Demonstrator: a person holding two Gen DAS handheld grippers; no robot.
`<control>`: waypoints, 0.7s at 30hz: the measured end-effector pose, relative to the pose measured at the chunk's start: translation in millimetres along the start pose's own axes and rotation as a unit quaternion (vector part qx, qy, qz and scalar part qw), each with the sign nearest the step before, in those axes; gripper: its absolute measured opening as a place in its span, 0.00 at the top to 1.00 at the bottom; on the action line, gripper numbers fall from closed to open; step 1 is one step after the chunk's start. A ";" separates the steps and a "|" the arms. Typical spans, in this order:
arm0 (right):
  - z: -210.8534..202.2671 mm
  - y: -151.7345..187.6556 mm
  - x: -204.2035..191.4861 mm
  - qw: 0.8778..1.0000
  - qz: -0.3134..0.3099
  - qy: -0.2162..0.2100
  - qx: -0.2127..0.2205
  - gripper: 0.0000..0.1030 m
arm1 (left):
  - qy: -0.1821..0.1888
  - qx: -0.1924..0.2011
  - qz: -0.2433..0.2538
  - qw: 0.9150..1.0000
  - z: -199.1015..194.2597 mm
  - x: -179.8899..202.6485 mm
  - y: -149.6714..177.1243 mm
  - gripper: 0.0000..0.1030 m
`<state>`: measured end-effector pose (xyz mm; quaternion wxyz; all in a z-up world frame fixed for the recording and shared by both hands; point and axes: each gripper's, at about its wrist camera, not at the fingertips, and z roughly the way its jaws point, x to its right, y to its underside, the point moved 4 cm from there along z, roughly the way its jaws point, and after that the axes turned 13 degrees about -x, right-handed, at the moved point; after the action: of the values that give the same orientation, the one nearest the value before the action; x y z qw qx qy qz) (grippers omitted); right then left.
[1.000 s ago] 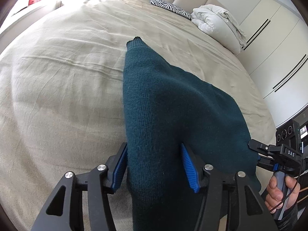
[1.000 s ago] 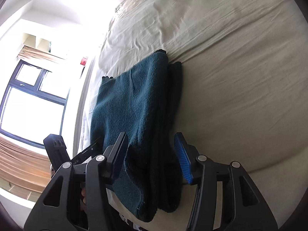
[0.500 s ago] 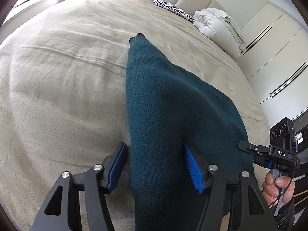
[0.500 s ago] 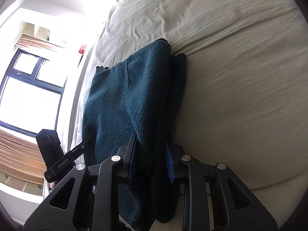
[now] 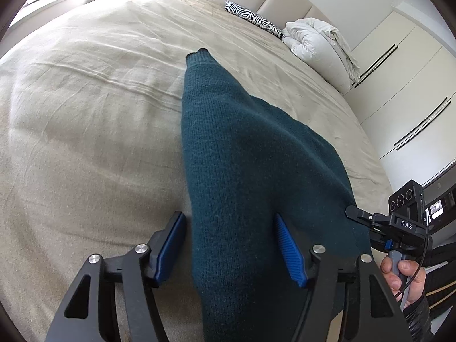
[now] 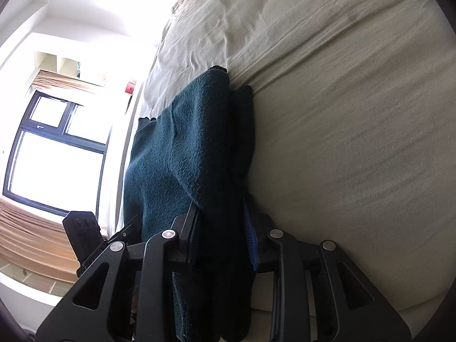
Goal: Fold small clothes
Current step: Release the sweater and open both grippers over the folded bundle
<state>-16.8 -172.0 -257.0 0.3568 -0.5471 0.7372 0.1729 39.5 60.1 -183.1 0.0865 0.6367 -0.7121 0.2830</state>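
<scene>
both fingers of right gripper [image 6: 222, 236] pinch teal sweater [image 6: 182, 154] edge.

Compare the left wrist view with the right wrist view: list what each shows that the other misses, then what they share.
Only the left wrist view shows the zebra pillow, white duvet, wardrobe doors, and the left gripper open astride the sweater. Only the right wrist view shows the window and the right gripper shut on folded layers. Both show the teal sweater on the beige bed.
</scene>
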 end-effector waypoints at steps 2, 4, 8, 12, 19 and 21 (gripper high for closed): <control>-15.1 3.0 -9.9 0.999 -0.016 0.042 0.021 0.67 | -0.011 0.010 -0.002 1.000 -6.6 0.0 1.8 0.35; -33.0 6.0 -18.0 0.995 -0.023 0.088 0.051 0.65 | -0.026 0.022 -0.003 0.999 -16.3 -0.1 2.1 0.36; -61.6 12.4 -46.1 0.993 -0.046 0.071 0.086 0.63 | -0.050 0.072 0.016 0.996 -46.3 13.8 2.2 0.36; -43.9 22.7 -93.7 0.993 -0.099 0.007 0.057 0.63 | -0.057 0.097 0.066 0.991 -56.9 39.6 3.5 0.30; 6.1 34.0 -39.1 0.999 -0.022 -0.029 0.012 0.70 | -0.079 0.060 0.065 0.993 -24.4 33.1 15.5 0.30; -2.2 38.3 -33.9 0.998 -0.016 -0.048 0.022 0.70 | -0.078 0.063 0.062 0.993 -26.8 30.9 16.1 0.30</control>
<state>-48.1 -137.2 -236.4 0.4061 -0.5417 0.7143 0.1771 12.4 47.8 -150.8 -0.0273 0.6155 -0.7355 0.2819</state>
